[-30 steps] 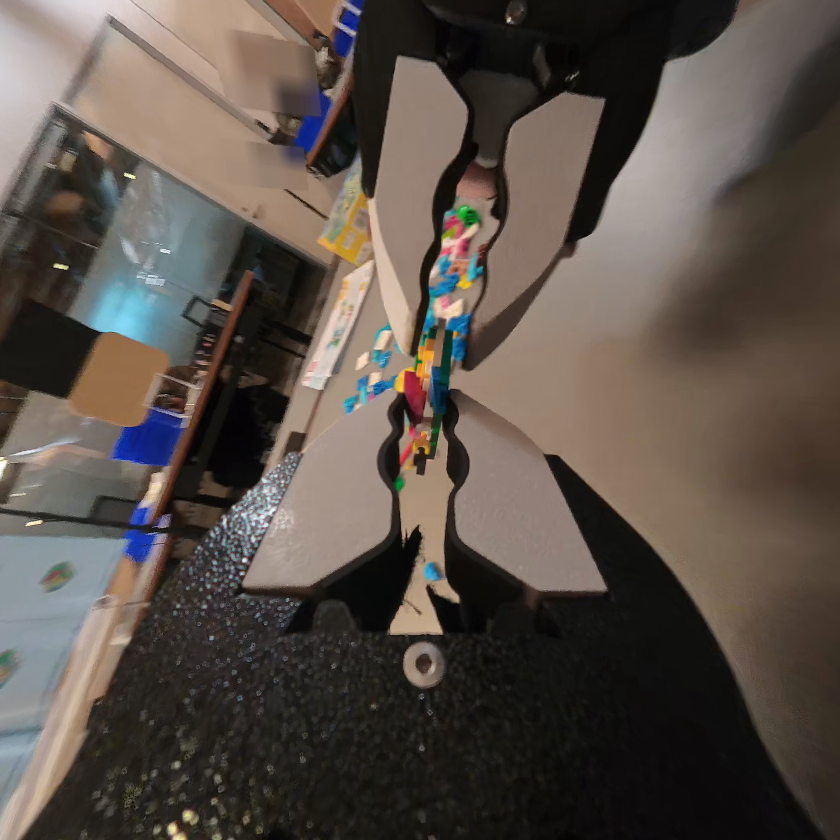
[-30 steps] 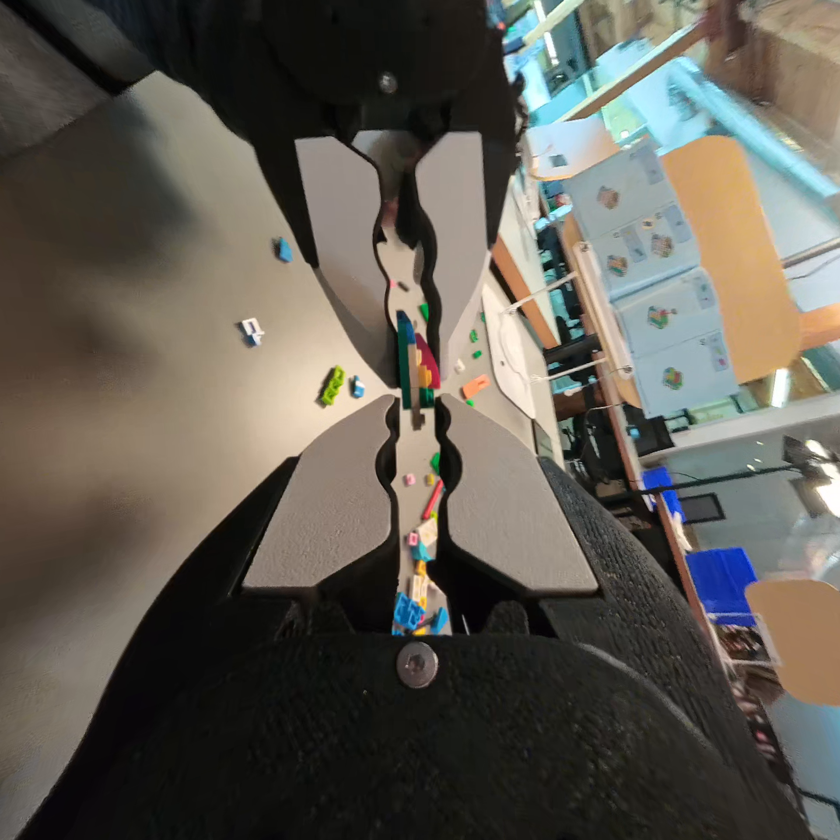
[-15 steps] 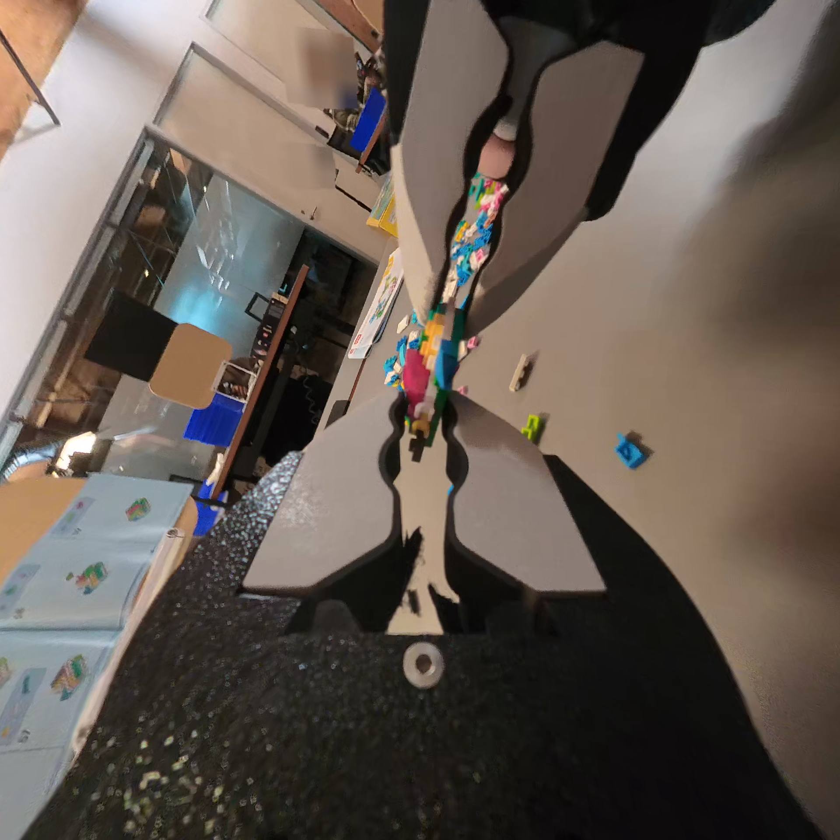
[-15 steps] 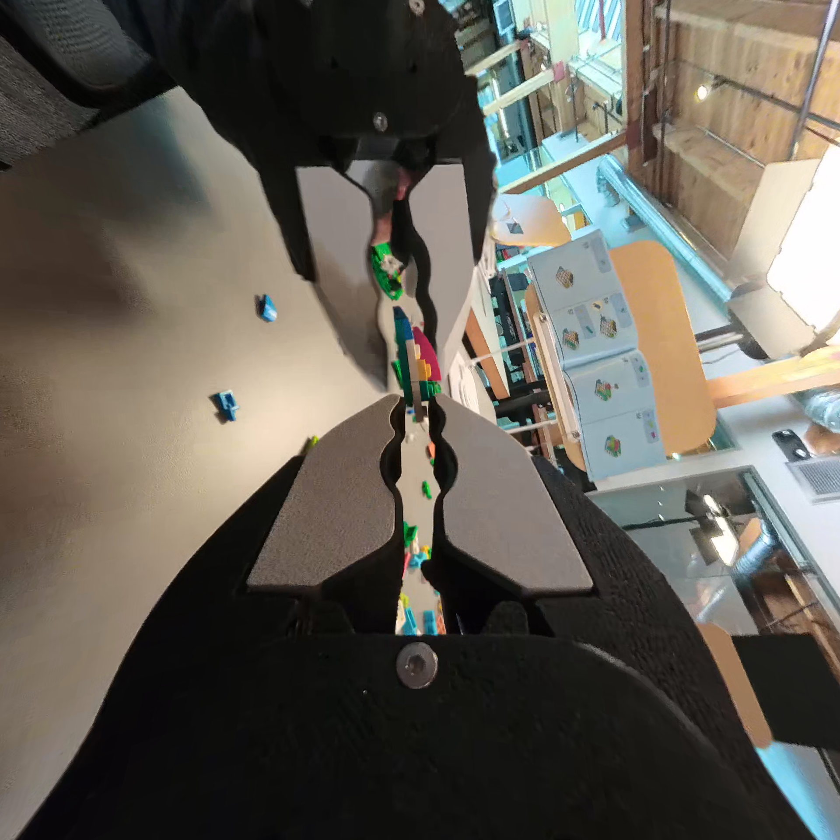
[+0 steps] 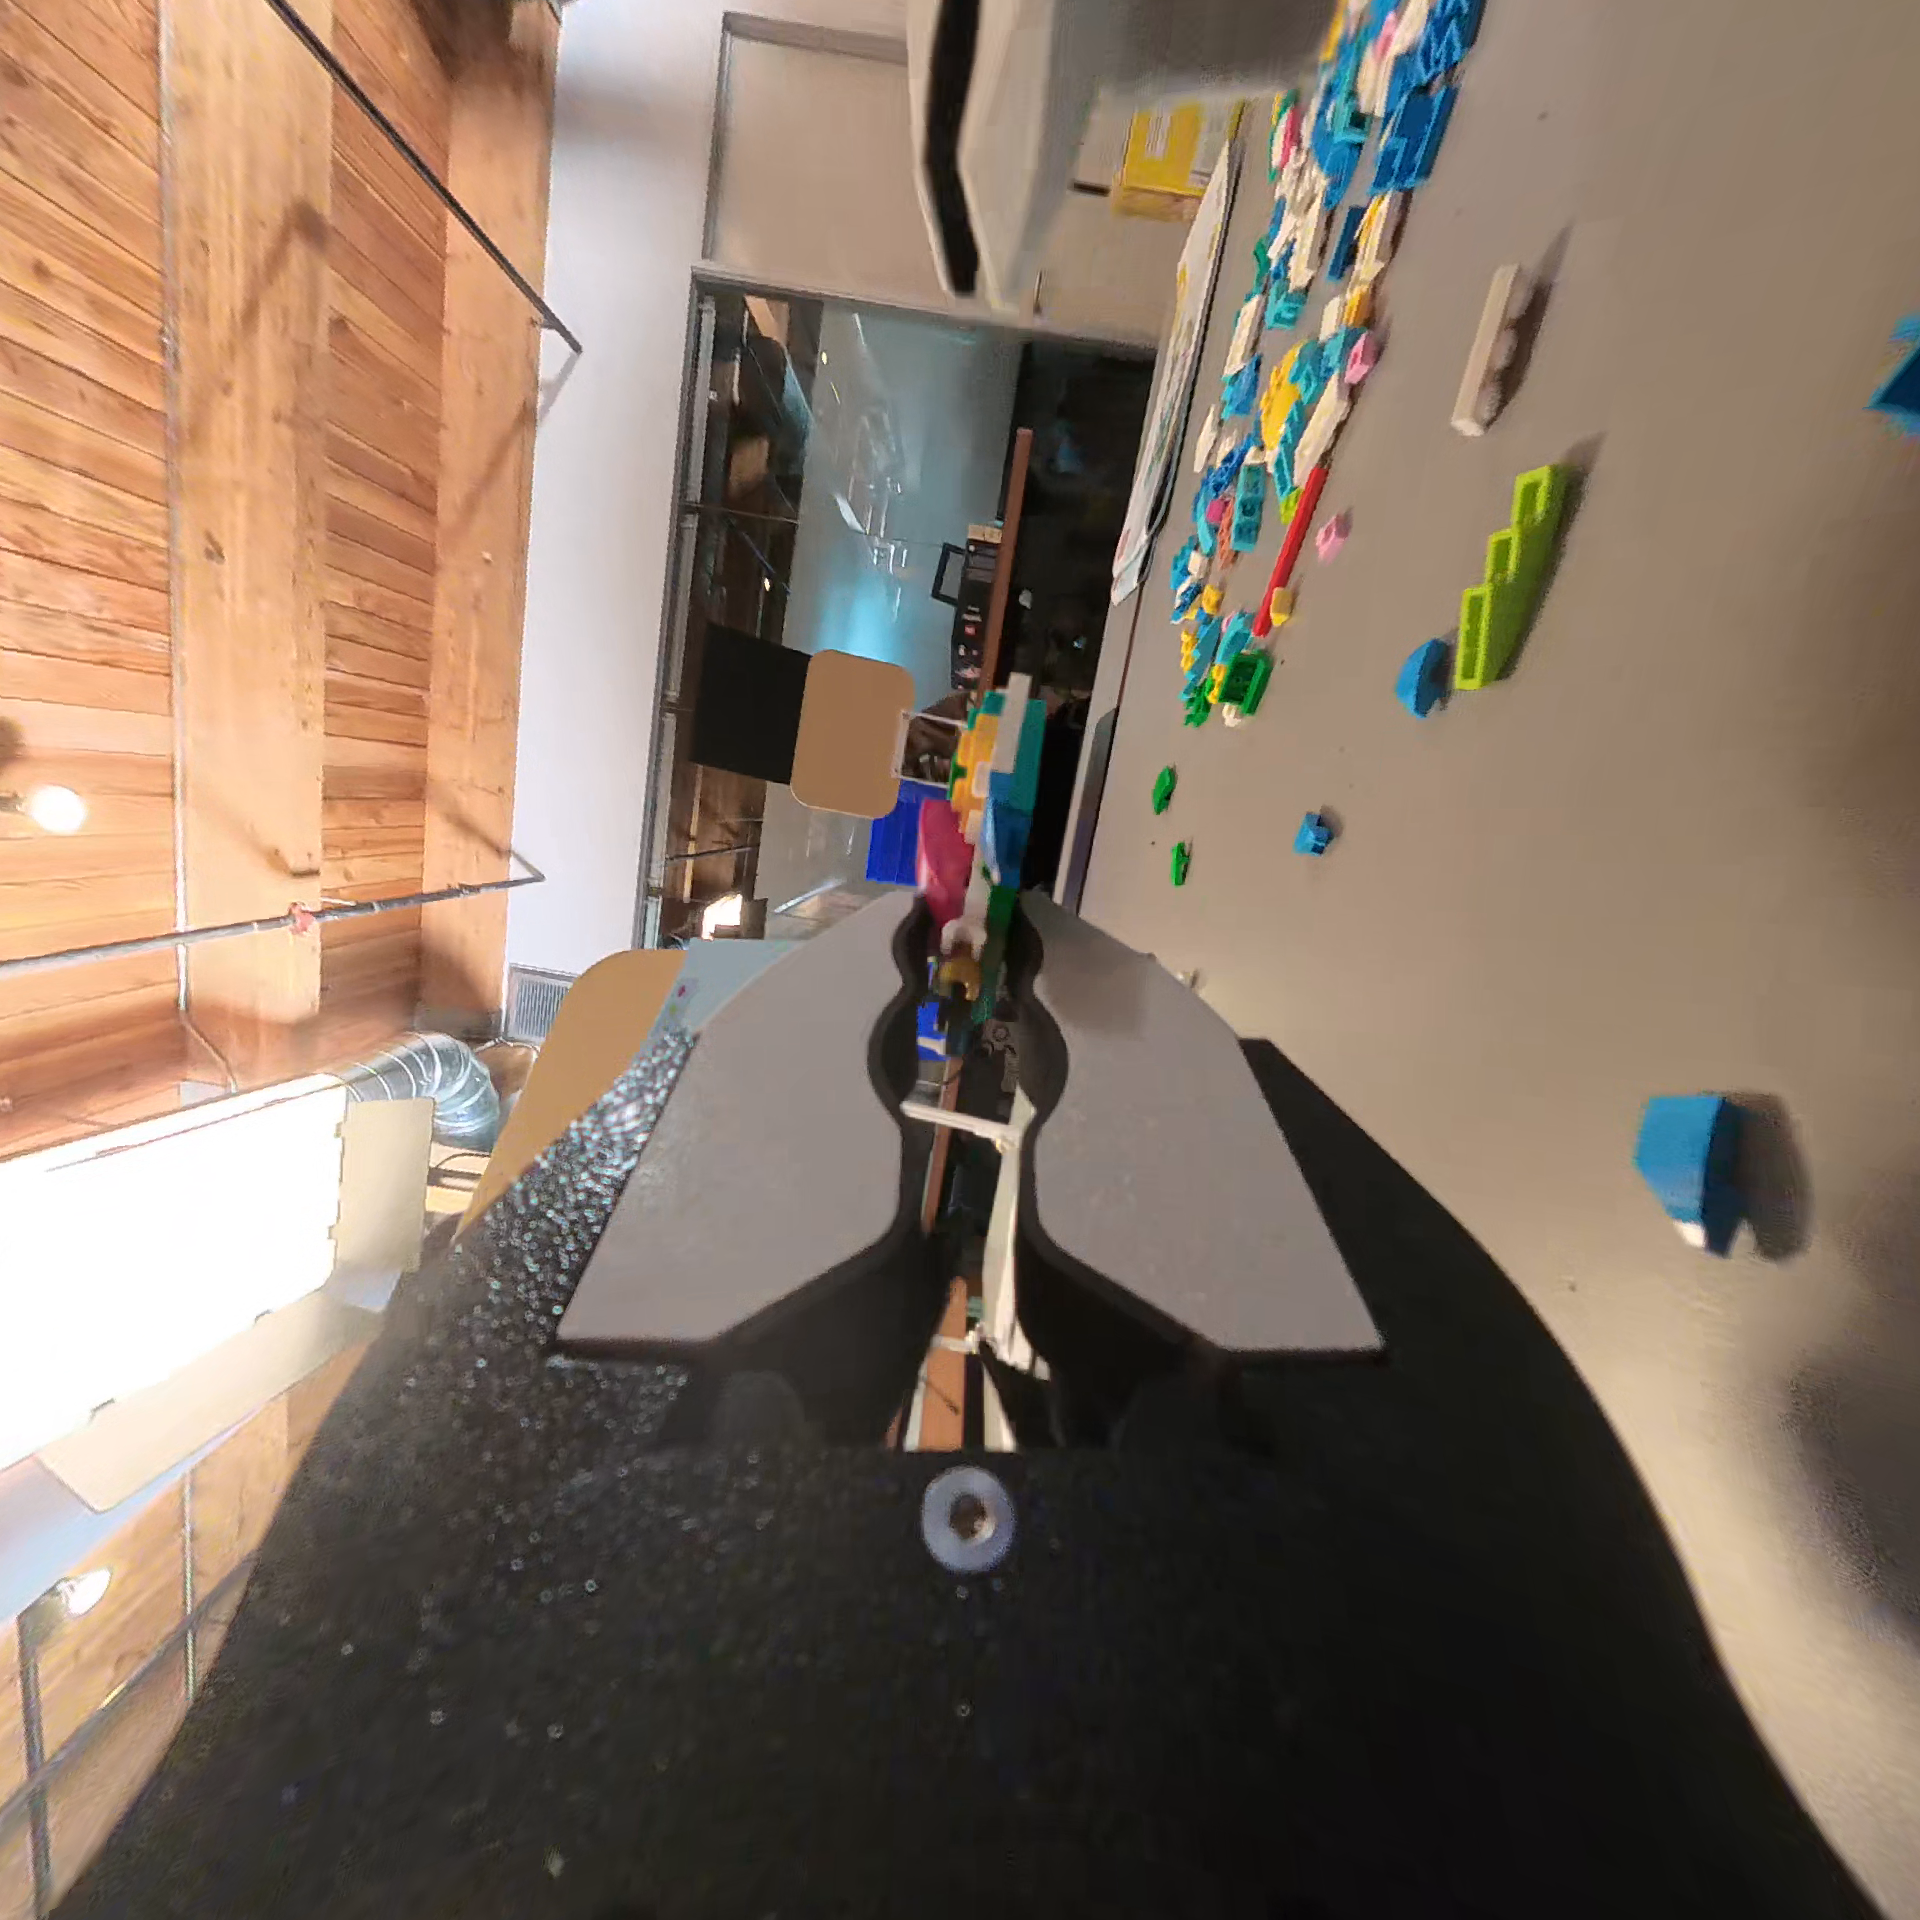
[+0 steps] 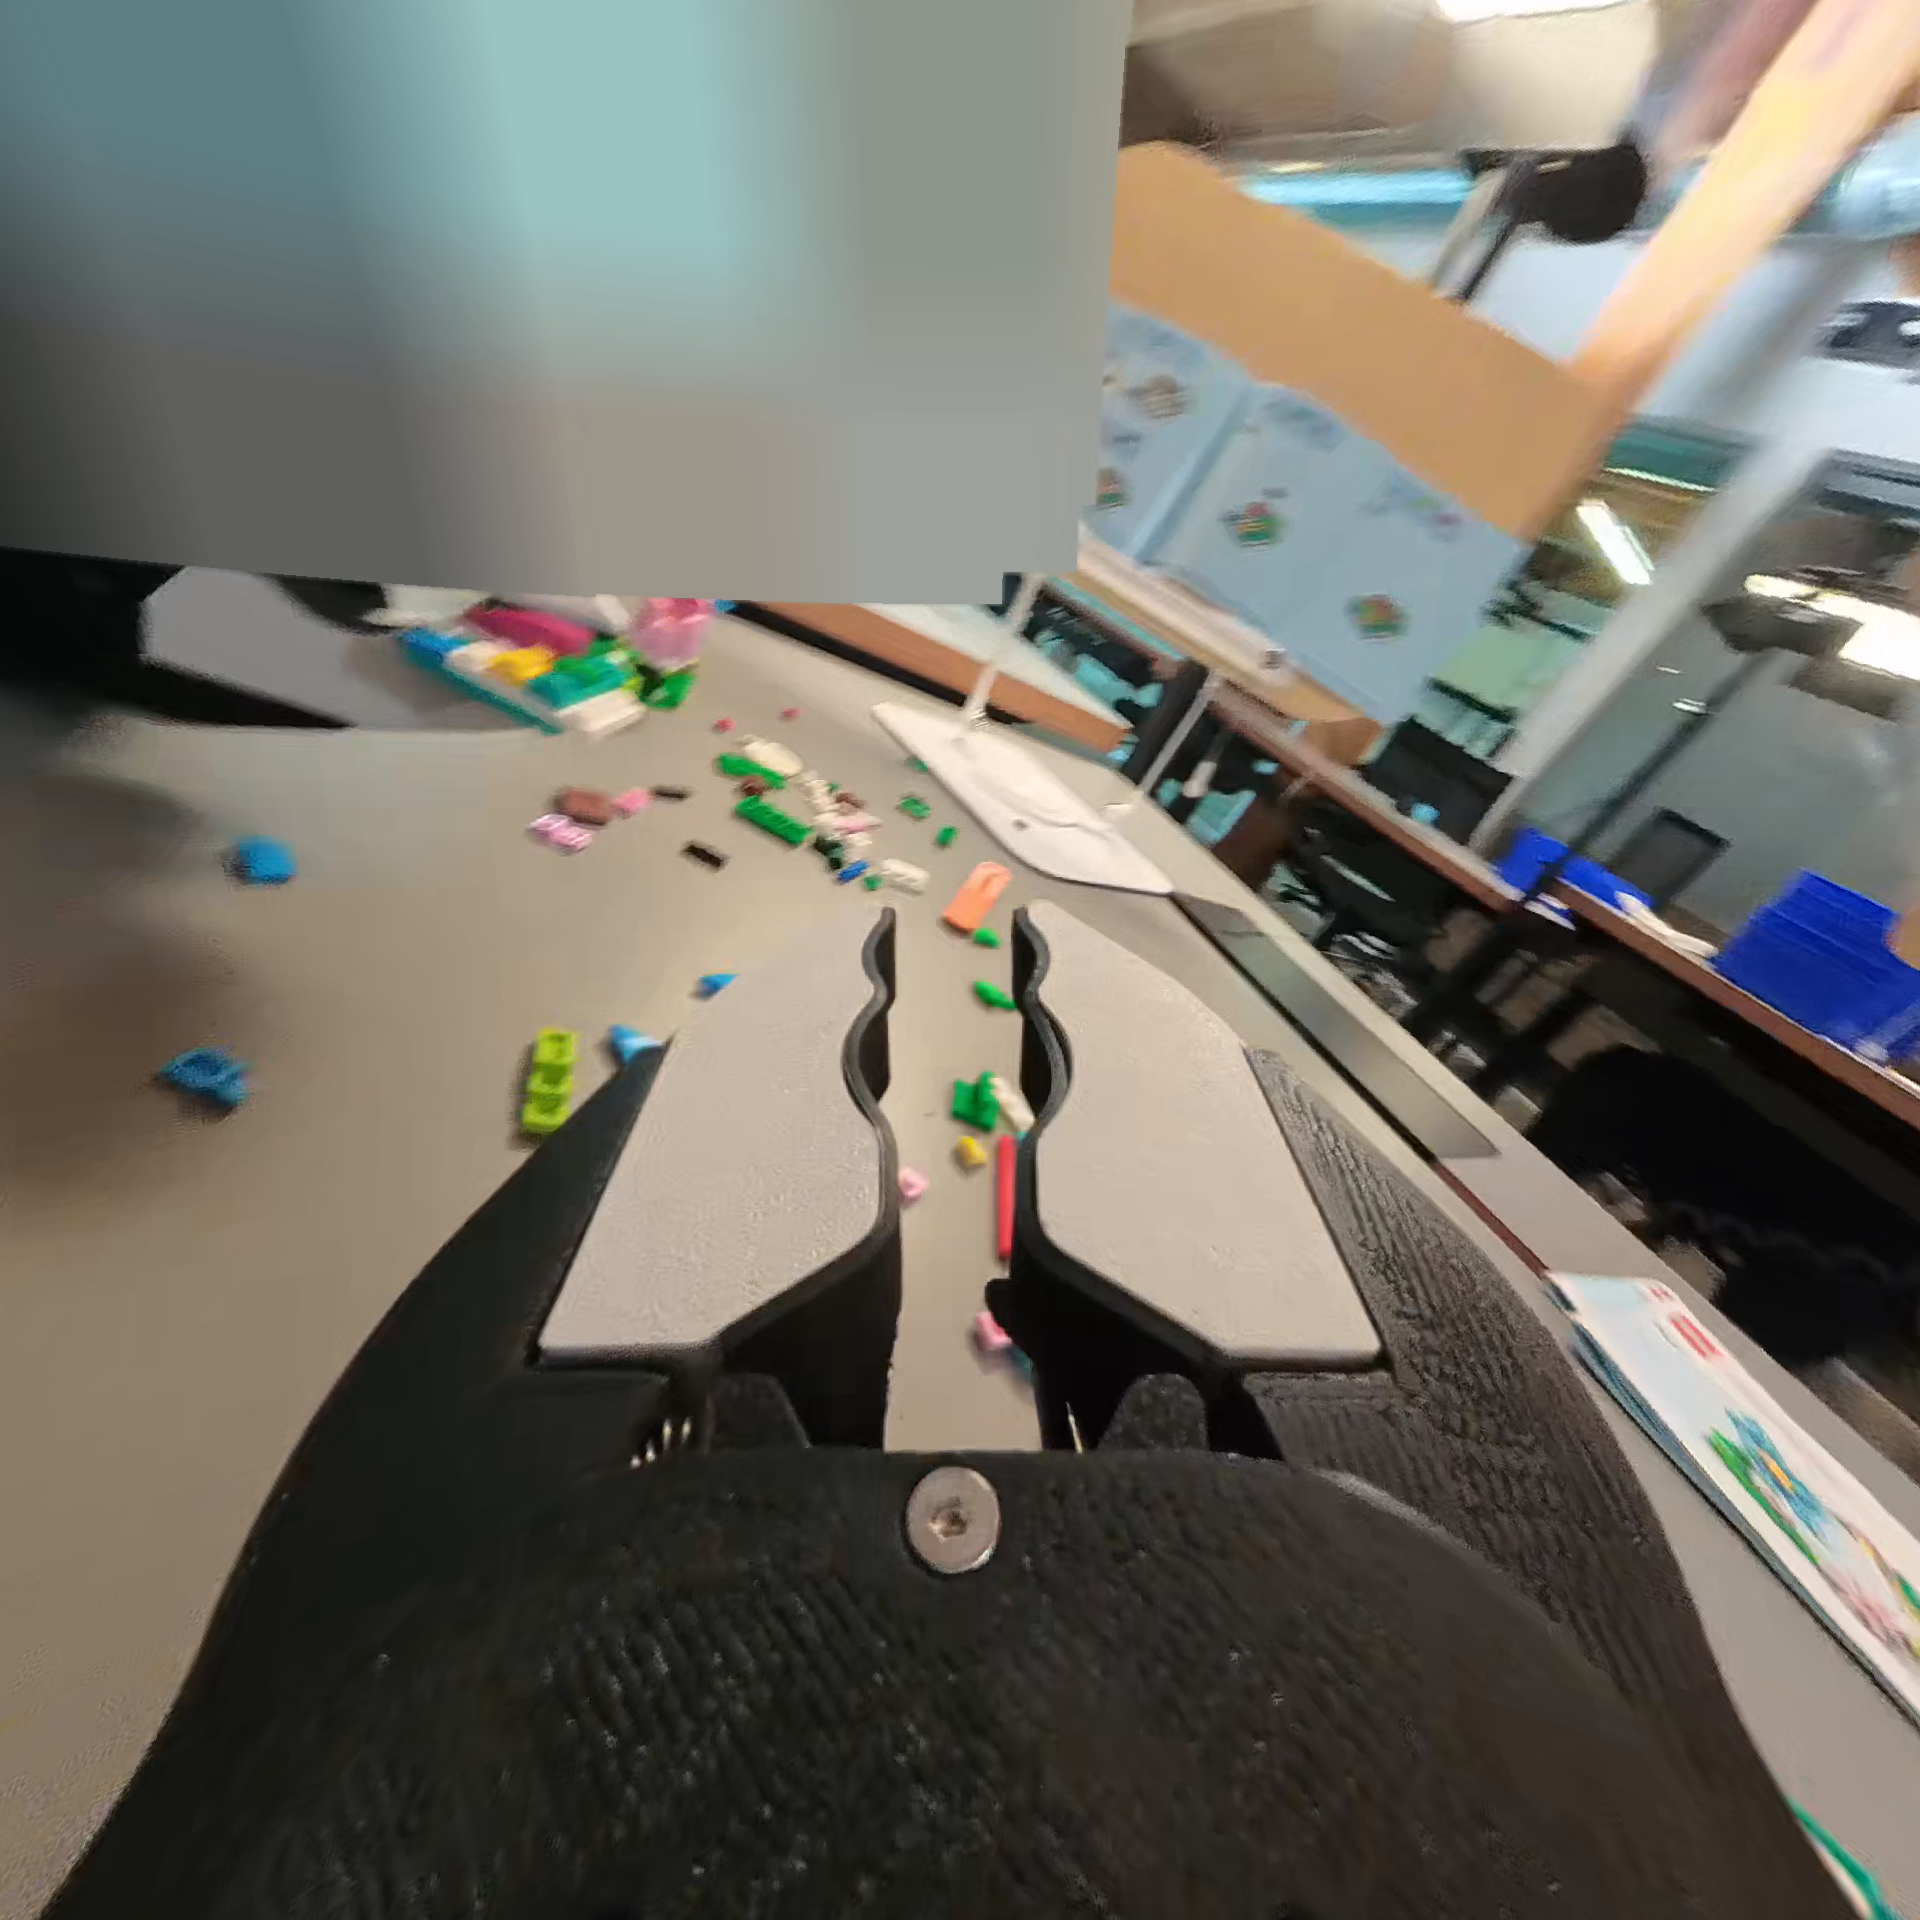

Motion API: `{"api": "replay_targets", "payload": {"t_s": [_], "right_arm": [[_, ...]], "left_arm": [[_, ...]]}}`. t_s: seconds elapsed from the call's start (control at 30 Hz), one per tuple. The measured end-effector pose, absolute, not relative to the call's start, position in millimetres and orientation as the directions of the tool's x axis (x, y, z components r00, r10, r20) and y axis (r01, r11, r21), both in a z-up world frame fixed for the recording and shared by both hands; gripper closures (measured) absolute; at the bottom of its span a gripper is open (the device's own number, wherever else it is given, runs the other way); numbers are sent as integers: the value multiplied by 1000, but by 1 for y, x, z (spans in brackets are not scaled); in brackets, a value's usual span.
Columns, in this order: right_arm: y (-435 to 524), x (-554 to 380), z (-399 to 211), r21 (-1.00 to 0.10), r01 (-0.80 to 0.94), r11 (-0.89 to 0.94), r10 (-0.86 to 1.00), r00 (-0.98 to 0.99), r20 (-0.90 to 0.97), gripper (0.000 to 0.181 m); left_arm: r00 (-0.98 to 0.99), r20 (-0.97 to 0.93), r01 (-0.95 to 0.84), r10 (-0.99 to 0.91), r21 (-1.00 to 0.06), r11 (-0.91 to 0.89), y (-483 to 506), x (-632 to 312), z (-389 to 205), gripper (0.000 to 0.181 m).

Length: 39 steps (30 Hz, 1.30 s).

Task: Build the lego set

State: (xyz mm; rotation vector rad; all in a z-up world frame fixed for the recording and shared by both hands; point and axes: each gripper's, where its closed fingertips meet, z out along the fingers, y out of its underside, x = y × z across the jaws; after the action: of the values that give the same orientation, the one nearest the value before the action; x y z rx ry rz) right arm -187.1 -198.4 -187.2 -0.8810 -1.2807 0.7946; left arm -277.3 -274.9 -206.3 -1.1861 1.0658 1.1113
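Note:
My left gripper point(image 5: 971, 914) is shut on the thin edge of the partly built lego model point(image 5: 992, 800), a green plate with magenta, yellow and teal bricks. It holds the model in the air beside the grey table point(image 5: 1662, 883). In the right wrist view the same model point(image 6: 540, 665) shows at the far left, low over the table, with a grey left finger point(image 6: 239, 644) behind it. My right gripper point(image 6: 951, 914) is slightly open and empty, above loose bricks.
Loose bricks lie around: a lime stepped piece point(image 5: 1507, 582), blue bricks point(image 5: 1694, 1164), a colourful pile point(image 5: 1299, 364), an orange brick point(image 6: 977, 894), a red rod point(image 6: 1005, 1195). A white stand base point(image 6: 1018, 800) and an instruction booklet point(image 6: 1766, 1455) lie by the right table edge point(image 6: 1351, 1039). My right fingertips sit around 12 cm from my left ones. The lime stepped piece point(image 5: 1507, 582) lies around 9 cm away from my left fingertips. It turns up in the right wrist view point(image 6: 535, 1064) as well.
Both grippers held the model nose to nose. My right gripper has let go, opened a little and swung away. My left gripper keeps the model and has turned with it.

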Motion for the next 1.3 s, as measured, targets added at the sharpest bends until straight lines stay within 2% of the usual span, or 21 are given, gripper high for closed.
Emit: {"api": "replay_targets", "payload": {"t_s": [0.13,0.23,0.33,0.53,0.67,0.93,1.03,1.3], "right_arm": [[-182,-178,-179,-923,-67,378,912,194,360,170],[-179,-177,-178,-930,-79,359,920,199,338,172],[-182,-179,-180,-923,-68,379,913,190,361,172],[-188,-183,-185,-896,-30,443,885,175,431,173],[-189,-184,-186,-890,-21,455,879,170,446,173],[-195,-189,-193,-847,26,531,836,149,528,174],[-200,-191,-196,-816,47,575,807,131,576,174],[-204,-192,-201,-789,67,611,782,107,615,175]], "left_arm": [[167,-984,-985,54,-164,60,-274,-278,-210,168],[124,-991,-992,59,-122,34,-274,-280,-212,168],[60,-996,-998,59,-59,11,-273,-281,-216,169],[68,-997,-998,33,-68,-7,-271,-285,-221,168],[-19,-1000,-999,3,19,-30,-268,-285,-230,168],[-50,-999,-997,15,50,64,-278,-271,-230,168],[-70,-994,-995,87,76,67,-281,-267,-220,168],[-4,-993,-996,117,14,84,-284,-269,-212,168]]}}
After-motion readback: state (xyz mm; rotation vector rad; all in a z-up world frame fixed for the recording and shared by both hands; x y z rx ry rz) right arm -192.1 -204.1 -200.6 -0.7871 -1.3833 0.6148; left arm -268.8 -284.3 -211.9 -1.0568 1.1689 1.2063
